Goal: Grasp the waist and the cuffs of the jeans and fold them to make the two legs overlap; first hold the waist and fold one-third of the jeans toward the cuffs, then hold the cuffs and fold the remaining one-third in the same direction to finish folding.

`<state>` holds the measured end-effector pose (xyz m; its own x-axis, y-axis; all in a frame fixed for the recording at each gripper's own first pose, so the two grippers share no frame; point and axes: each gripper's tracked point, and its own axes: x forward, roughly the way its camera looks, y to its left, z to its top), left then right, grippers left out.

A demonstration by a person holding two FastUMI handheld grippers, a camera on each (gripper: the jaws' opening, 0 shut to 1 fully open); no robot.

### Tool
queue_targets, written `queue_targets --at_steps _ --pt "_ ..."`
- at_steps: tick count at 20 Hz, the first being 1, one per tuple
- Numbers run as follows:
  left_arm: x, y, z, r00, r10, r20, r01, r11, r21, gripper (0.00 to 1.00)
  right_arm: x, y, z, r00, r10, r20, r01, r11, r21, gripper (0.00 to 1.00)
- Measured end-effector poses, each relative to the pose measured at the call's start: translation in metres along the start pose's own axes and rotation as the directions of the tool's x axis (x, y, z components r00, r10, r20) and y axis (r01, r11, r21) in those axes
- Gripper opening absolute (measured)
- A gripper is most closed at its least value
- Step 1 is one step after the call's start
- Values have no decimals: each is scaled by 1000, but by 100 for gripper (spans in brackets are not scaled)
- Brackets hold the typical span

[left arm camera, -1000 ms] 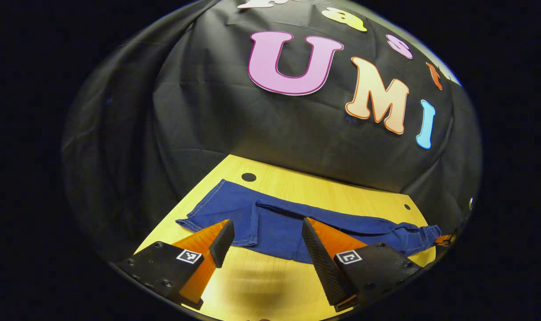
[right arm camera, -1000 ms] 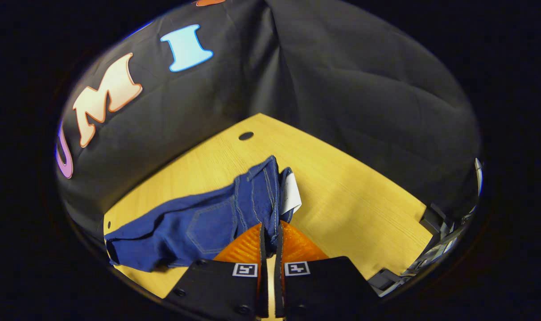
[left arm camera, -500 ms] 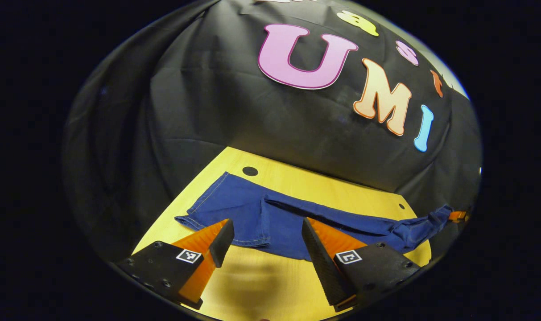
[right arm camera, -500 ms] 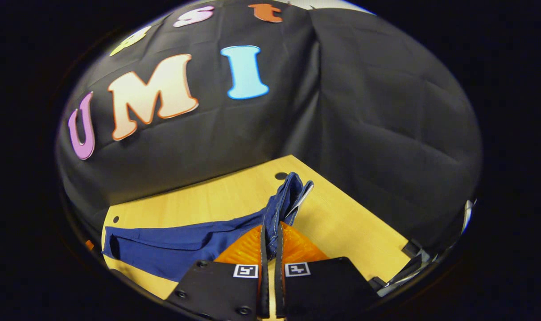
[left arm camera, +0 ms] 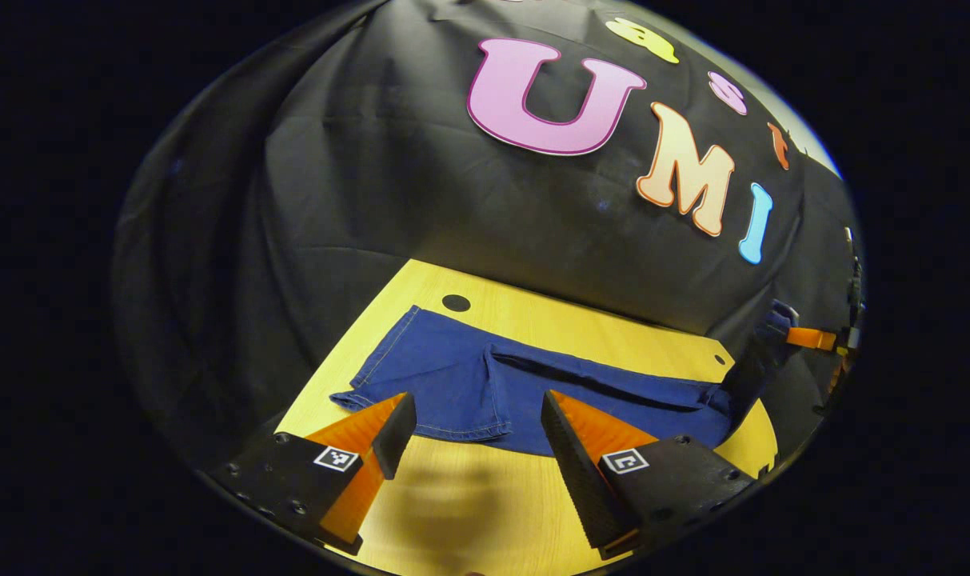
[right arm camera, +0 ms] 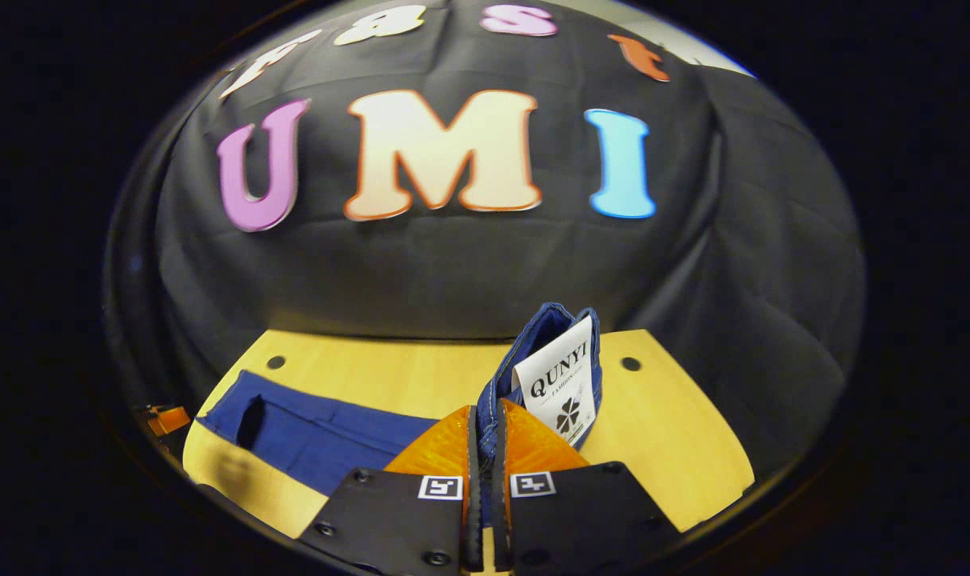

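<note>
A: Left gripper view — what's there?
B: The left tongs [left arm camera: 473,424] are spread apart, gripping nothing, just above the yellow surface [left arm camera: 469,512]. The jeans [left arm camera: 485,384] lie flat beyond them, cuffs [left arm camera: 421,416] nearest. At the far edge the right tongs [left arm camera: 804,338] hold the raised waist end.
A: And the right gripper view?
B: The right tongs [right arm camera: 485,436] are clamped on the waist [right arm camera: 544,360] — its 1 white label [right arm camera: 560,390] stands upright. The legs trail left along the surface [right arm camera: 668,432].

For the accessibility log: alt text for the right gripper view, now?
The right gripper is shut on the waist of blue jeans, held up with its white tag showing. The legs trail left across a yellow table.
</note>
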<state>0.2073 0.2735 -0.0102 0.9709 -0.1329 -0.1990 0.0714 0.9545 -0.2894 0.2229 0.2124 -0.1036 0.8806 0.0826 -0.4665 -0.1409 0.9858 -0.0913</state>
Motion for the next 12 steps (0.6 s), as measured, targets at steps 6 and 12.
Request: queue_targets --at_steps 6,12 --pt "-2 17 1 1000 8 -2 -8 1000 0 94 30 126 -63 962 247 -114 -250 968 -12 6" --pt "-4 26 7 1000 22 13 -22 1000 -19 94 52 147 -133 902 319 -292 -320 946 46 6"
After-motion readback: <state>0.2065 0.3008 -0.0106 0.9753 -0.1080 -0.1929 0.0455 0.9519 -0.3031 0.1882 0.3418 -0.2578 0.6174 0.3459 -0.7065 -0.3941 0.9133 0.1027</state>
